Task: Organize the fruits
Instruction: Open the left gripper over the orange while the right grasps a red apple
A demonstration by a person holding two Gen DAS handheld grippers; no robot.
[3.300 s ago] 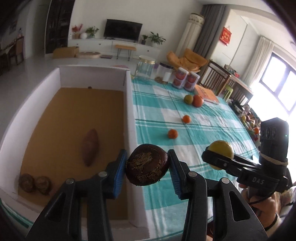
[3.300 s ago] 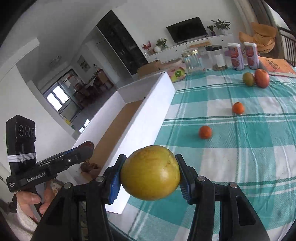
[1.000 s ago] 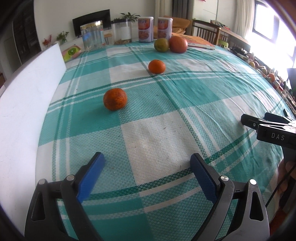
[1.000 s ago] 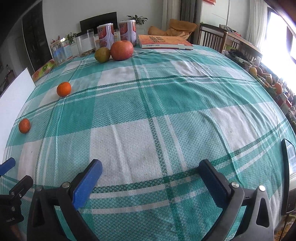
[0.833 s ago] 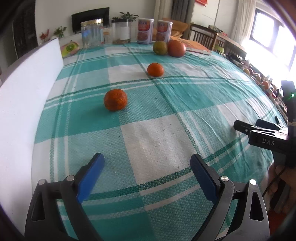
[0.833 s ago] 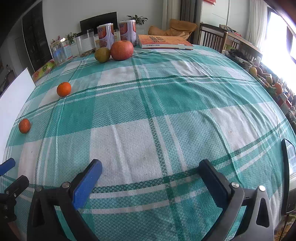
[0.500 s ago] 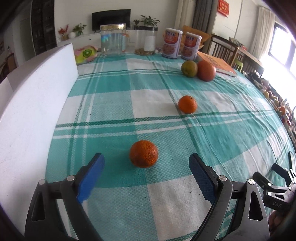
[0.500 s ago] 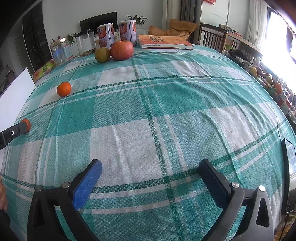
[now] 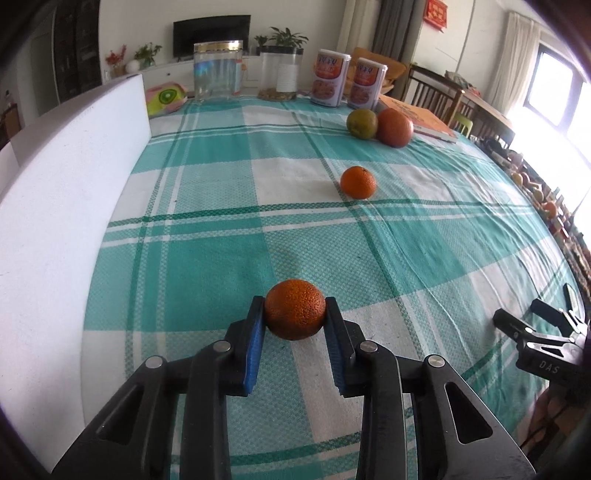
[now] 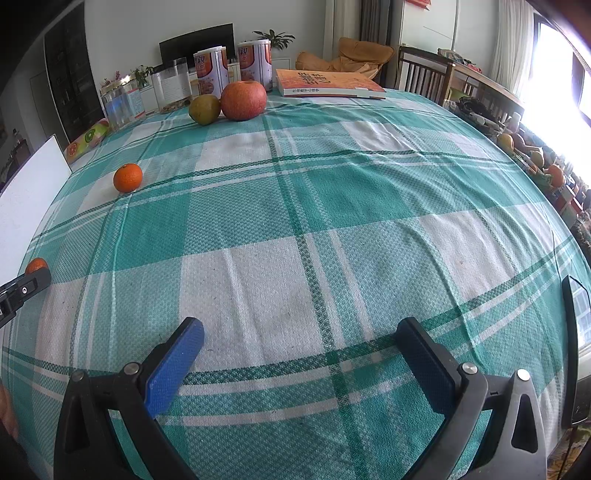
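Orange mandarin (image 9: 294,309) now pinched between blue pads of left gripper (image 9: 294,325), wide open a moment ago; resting on checked tablecloth (image 9: 221,258) just right of white box wall (image 9: 66,192); ready for lifting; right gripper (image 10: 299,354) gaping, empty.

A black television (image 9: 211,34) sits against the white wall at upper centre with potted plants (image 9: 286,38) beside it, wooden chairs (image 10: 424,75) stand upper right, and a bright window (image 9: 561,96) glares far right
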